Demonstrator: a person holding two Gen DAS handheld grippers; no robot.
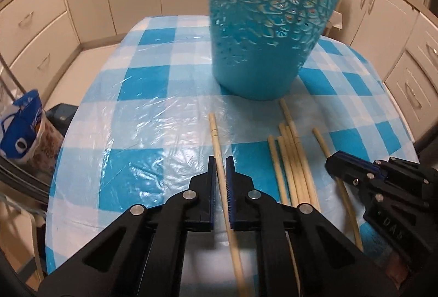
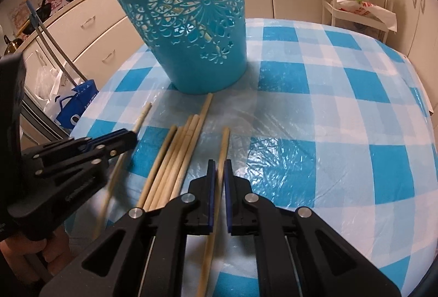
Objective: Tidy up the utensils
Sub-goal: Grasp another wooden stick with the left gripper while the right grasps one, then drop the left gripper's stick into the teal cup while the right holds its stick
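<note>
Surface (image 1: 142,94): blue-and-white checked cloth under clear plastic. Teal cut-out basket (image 1: 262,31): upright, upper centre of both views. Loose chopstick bundle (image 1: 293,168): lying flat below the basket. Left gripper (image 1: 221,168): clamped on a single chopstick (image 1: 216,138), lower centre. Right gripper (image 2: 218,171): clamped on another chopstick (image 2: 224,143), just right of the bundle.
</note>
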